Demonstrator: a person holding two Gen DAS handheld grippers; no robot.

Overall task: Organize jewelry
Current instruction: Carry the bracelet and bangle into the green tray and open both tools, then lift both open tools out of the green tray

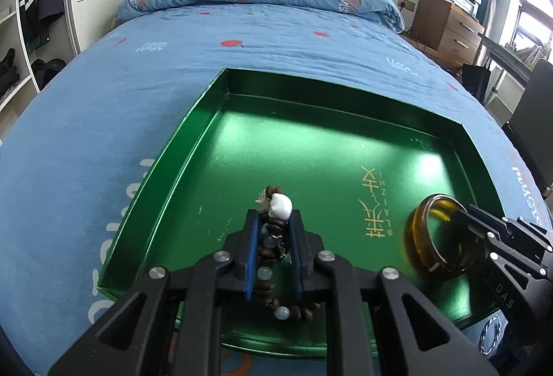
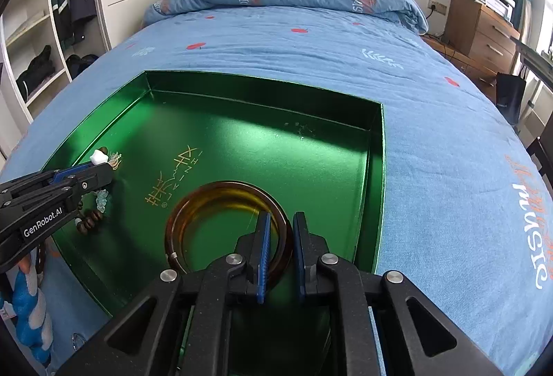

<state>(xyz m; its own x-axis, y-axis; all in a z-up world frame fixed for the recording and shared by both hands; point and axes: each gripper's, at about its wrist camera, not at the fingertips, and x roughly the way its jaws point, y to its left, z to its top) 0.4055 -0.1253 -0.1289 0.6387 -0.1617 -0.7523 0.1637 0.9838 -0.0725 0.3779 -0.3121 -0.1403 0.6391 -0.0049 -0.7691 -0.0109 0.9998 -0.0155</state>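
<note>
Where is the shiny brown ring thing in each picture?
Left wrist view: the amber bangle sits at the lower right, held by the right tool, over the green tray.
Right wrist view: the bangle is at bottom centre, its rim between that tool's fingers.
Shared landmark: the gold lettering on the tray floor.

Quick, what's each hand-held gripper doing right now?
Left hand-held gripper: closed on the beaded bracelet.
Right hand-held gripper: closed on the amber bangle.
</note>
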